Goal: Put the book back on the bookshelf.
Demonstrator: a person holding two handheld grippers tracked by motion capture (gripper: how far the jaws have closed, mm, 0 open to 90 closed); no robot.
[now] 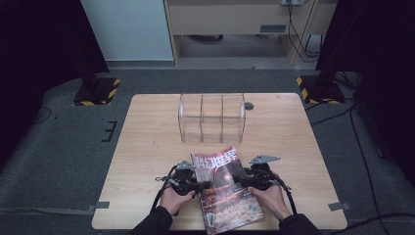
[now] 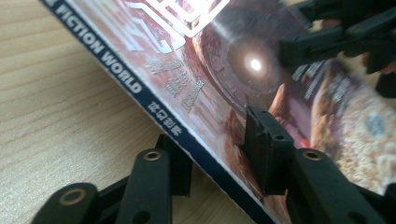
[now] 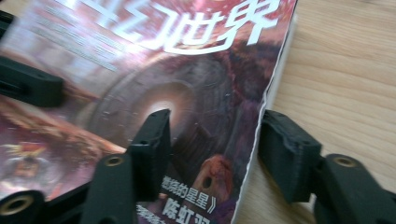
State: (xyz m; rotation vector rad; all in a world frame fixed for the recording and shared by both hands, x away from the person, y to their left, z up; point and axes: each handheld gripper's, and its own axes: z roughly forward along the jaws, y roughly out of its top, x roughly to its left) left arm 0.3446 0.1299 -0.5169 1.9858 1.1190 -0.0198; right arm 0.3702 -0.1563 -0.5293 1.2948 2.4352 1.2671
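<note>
The left gripper (image 1: 188, 182) straddles the spine edge of the glossy red-brown science-fiction magazine (image 1: 227, 188) near the wooden table's (image 1: 147, 147) front edge, jaws apart; the right gripper (image 1: 254, 177) straddles the open edge likewise. The magazine looks light, floppy and slippery; the stiffer spine probably holds best.
</note>
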